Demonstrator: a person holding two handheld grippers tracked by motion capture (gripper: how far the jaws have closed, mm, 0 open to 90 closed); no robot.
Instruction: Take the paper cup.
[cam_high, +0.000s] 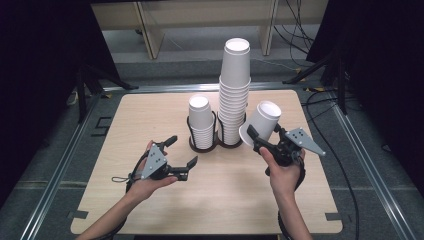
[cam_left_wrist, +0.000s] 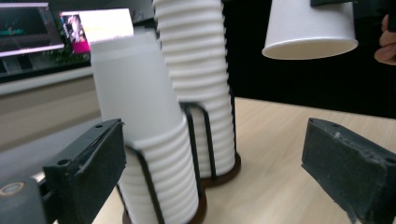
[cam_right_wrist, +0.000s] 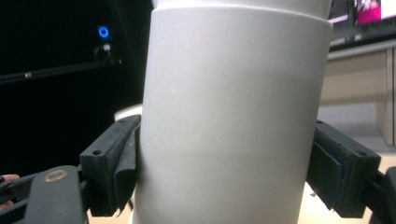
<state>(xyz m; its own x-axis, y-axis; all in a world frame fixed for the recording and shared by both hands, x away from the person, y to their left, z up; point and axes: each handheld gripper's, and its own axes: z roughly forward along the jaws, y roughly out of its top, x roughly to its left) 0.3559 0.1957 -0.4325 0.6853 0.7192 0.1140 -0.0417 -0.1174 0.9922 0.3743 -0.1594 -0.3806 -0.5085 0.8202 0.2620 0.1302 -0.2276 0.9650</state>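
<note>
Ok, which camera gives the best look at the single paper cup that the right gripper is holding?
The high view: the whole held cup shows there, upside down and tilted, clamped in the right gripper beside the tall stack. The right gripper view shows its wall up close between the jaws. The left gripper view shows its rim end from below.

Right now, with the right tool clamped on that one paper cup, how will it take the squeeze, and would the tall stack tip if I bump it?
The cup looks thin-walled and light, so a harder squeeze from the right tool would probably dent it. Its smooth, tapered side may let it slip. The tall stack rises far above its holder, so a bump near the top would likely sway or topple it.
</note>
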